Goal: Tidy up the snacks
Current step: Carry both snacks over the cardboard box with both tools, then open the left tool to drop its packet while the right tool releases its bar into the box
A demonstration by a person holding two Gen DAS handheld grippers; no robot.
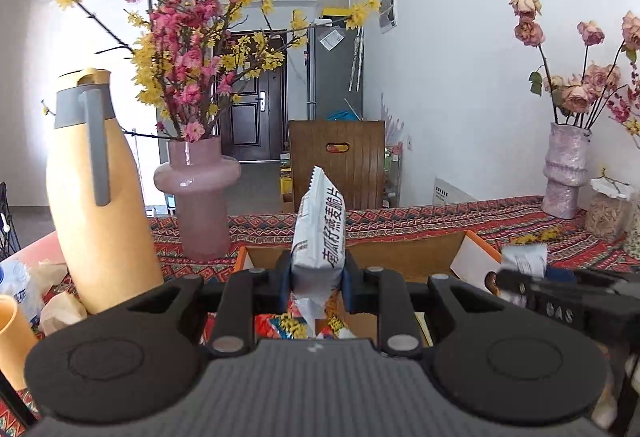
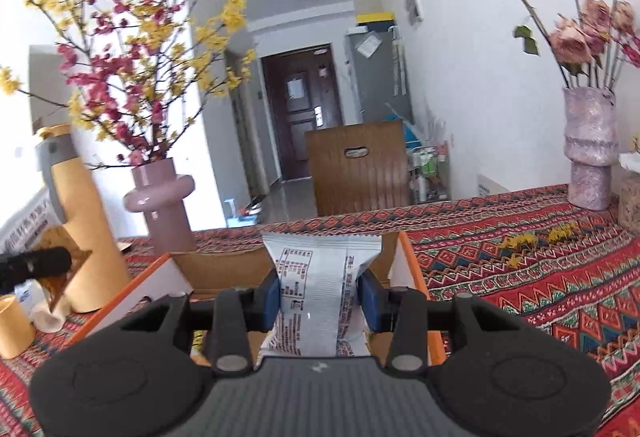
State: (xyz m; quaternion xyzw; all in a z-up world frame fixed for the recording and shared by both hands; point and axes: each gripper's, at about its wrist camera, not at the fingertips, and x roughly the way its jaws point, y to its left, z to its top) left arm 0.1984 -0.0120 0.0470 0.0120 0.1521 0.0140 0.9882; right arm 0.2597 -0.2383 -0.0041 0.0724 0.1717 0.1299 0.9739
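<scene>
At centre frame, a white snack packet [image 1: 318,233] is being clamped upright by the left gripper [image 1: 317,279], long axis vertical; a second packet [image 2: 320,293] is being gripped widthwise by the right gripper [image 2: 322,297], above the open box [image 2: 412,265]

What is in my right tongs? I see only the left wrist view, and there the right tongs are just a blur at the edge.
Observer: The right tongs are shut on a white packet, gripped across its width.
Operator: Which side of it faces the camera?
Observer: The back, with a small printed table and red and black text. Its crimped top edge lies about level.
Operator: Where is the box from there?
Observer: The open cardboard box shows straight behind the packet, which sits between the box's two side walls in the picture.
</scene>
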